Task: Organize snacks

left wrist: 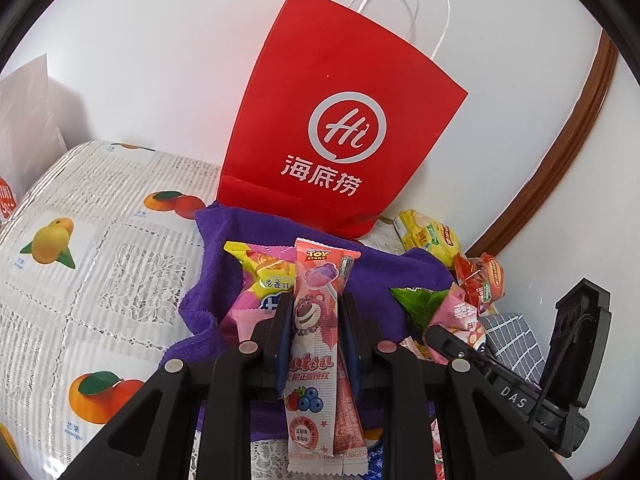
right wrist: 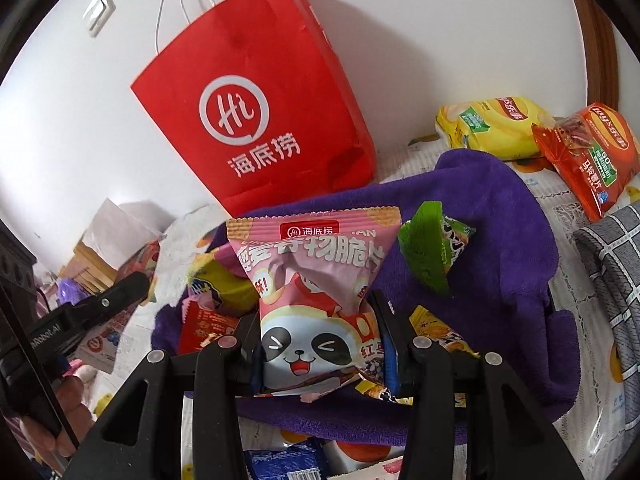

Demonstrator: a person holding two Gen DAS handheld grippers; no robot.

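While you hold both packets lifted over the purple towel [right wrist: 500, 216], what the coming move turns on is where the red paper bag [left wrist: 340, 120] stands from each gripper. Your left gripper [left wrist: 314, 312] is clamped tight on a slim pink stick packet [left wrist: 316, 320], whose long axis runs straight out along the fingers, its top end pointing at the bag's foot. From this gripper the bag stands dead ahead and above, just beyond the packet's tip, leaning on the wall.

Your right gripper [right wrist: 320, 336] is closed on a puffy pink panda snack pack [right wrist: 316, 300], pinched at its lower half so the wide sealed top fans out ahead of the fingers. From here the bag [right wrist: 256, 104] lies ahead and to the left, its mouth up high. Your left gripper [right wrist: 100, 304] shows at this one's left, level with it.

By my reading the left hand has the straighter line to the bag. If the bag is the target, either packet must rise well above the fingers' present line to clear the rim, and the stick would want tipping end-down.
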